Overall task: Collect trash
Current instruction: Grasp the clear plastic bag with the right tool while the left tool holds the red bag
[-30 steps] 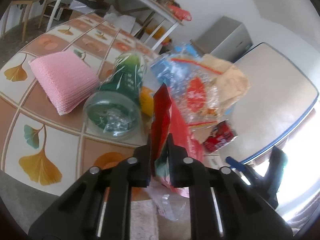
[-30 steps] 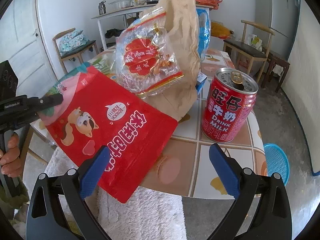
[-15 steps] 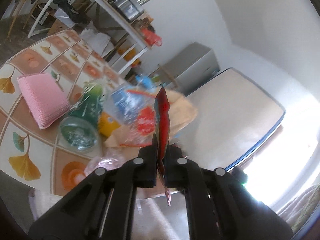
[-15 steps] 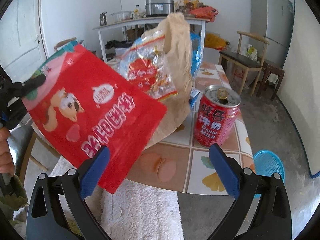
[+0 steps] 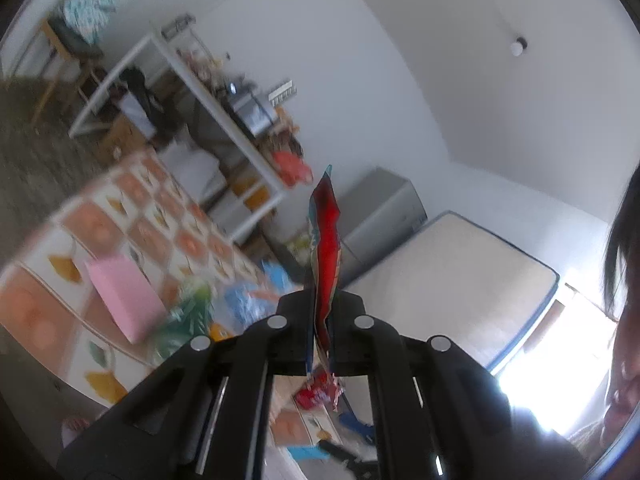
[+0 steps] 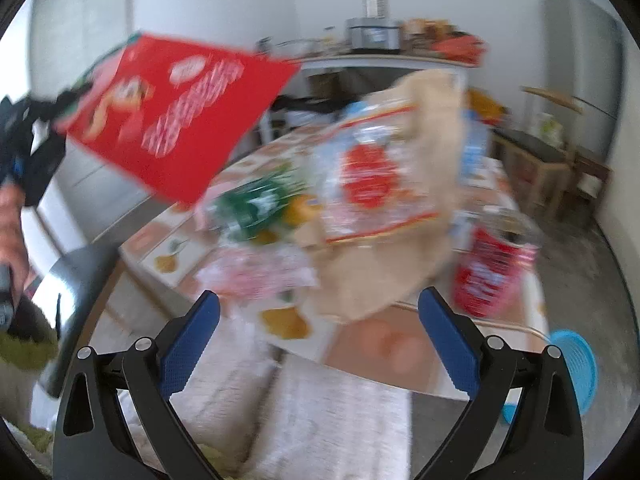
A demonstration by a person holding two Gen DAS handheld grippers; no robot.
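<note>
My left gripper [image 5: 321, 312] is shut on a flat red snack bag [image 5: 326, 236], seen edge-on in its own view. In the right wrist view the same red bag [image 6: 176, 120] hangs high at the upper left, above the table. My right gripper [image 6: 318, 332] is open and empty, short of the table's near edge. On the tiled table [image 6: 384, 344] lie a brown paper bag [image 6: 384, 276], a clear red-printed wrapper [image 6: 372, 184], a green bottle [image 6: 256, 204], a pink wrapper [image 6: 256, 272] and a red drink can [image 6: 492, 272]. Both views are blurred.
A pink pad [image 5: 124, 296] lies on the table. A blue basket [image 6: 576, 368] sits on the floor at the right. A white rug [image 6: 332, 416] lies below the table edge. A shelf table [image 6: 384, 60], chairs and a grey fridge [image 6: 580, 72] stand behind.
My left gripper has lifted the red bag up and away from the table, to the upper left in the right wrist view. My right gripper has drawn back a little and stays open.
</note>
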